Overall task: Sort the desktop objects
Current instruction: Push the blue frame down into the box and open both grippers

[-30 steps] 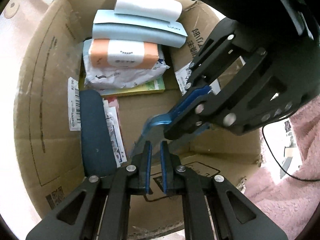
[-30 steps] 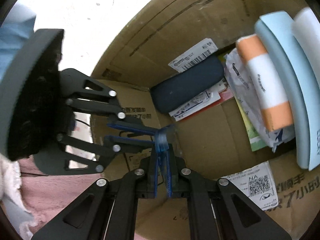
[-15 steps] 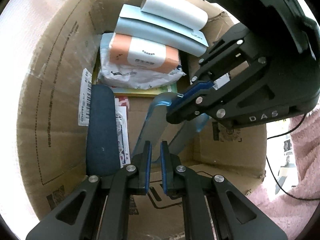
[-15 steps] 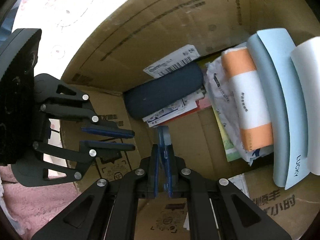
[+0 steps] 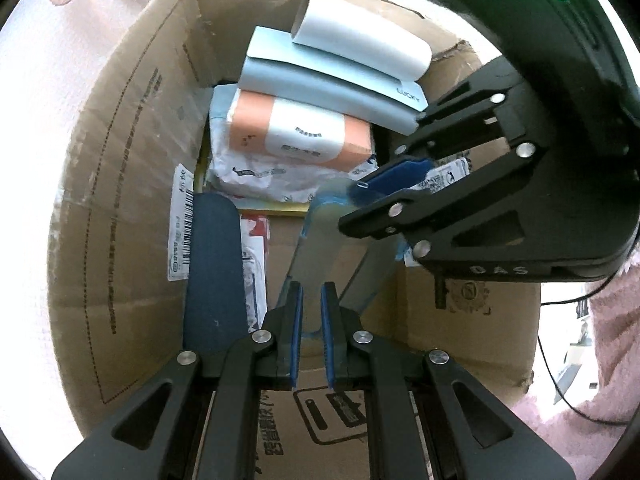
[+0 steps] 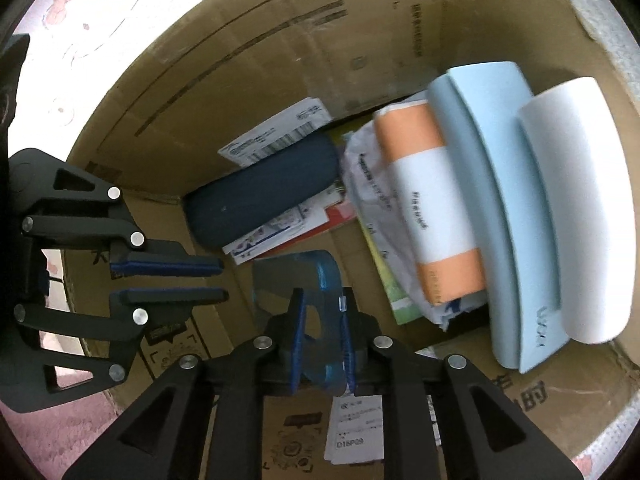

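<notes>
Loosened since before, my right gripper (image 6: 322,330) straddles the blue holder (image 6: 320,280); only this view shows my left gripper (image 6: 222,278) parted, empty.

Rough brown cardboard, matt black plastic, translucent blue plastic.

The cardboard box (image 5: 132,184) looks dull and scuffed, with printed paper labels (image 6: 276,136). A translucent blue plastic piece (image 6: 324,280) shines glossy beside matt black fingers (image 5: 288,328) with blue pads. The tissue pack (image 5: 304,136) has crinkly plastic film; the navy case (image 6: 260,196) looks matt.
</notes>
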The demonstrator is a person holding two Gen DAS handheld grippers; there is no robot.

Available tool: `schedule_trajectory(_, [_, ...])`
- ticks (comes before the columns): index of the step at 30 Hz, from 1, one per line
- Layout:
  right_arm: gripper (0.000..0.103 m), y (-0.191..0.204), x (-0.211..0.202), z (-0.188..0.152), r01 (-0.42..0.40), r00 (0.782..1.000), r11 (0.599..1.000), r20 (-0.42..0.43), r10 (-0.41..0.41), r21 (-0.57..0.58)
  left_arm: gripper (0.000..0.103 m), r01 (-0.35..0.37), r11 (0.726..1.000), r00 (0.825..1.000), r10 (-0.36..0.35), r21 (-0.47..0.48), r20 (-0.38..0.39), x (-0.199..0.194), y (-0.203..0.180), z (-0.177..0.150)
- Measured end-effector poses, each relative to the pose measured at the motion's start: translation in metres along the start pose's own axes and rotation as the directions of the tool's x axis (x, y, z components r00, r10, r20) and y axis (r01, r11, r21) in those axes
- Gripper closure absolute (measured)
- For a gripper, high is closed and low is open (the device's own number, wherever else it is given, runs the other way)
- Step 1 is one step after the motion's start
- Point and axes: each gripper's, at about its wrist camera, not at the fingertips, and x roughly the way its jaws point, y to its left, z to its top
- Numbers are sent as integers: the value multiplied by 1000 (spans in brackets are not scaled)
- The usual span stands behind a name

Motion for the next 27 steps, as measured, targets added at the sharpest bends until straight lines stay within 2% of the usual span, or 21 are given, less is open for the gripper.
schedule_trajectory(2, [89, -3, -3, -1, -11, 1000, 1000, 3, 11, 14, 93, 5, 1000, 1000, -5, -11, 7, -5, 0, -1])
schedule_trajectory(7, [89, -11, -5, 0, 49, 999, 998, 19, -50, 50, 93, -11, 1000, 1000, 11, -20, 13, -7, 1, -17])
schedule_trajectory(14, [89, -26, -13, -2, -18, 995, 983, 102, -1, 182, 93, -26, 999, 1000, 27, -36, 16, -18, -1, -25])
schedule_trajectory(16, [89, -26, -13, 0, -52, 992, 979, 121, 28, 197, 92, -40, 999, 999, 41, -31, 18, -30, 4, -12])
schedule_trajectory(18, [89, -25, -3, 0, -82, 994, 973, 91, 63, 217, 92, -43, 999, 999, 43, -34, 19, -34, 7, -10])
schedule_trajectory(19, [89, -24, 2, 1, -74, 995, 968, 82, 55, 239, 91, -42, 998, 999, 43, -43, 16, -38, 6, -8])
schedule_trajectory(20, [89, -24, 4, 1, -40, 996, 967, 86, 18, 253, 90, -41, 998, 999, 42, -49, 17, -38, 6, -9])
schedule_trajectory(22, [89, -22, 1, 0, -6, 995, 968, 98, -20, 251, 77, -39, 997, 999, 40, -59, 19, -38, 6, -12])
schedule_trajectory(24, [89, -26, 0, -1, -33, 993, 958, 117, 0, 284, 69, -39, 997, 999, 41, -67, 24, -39, 6, -16])
schedule_trajectory(27, [89, -29, 2, 4, -20, 990, 952, 136, -23, 304, 69, -34, 997, 999, 37, -75, 33, -41, 6, -23])
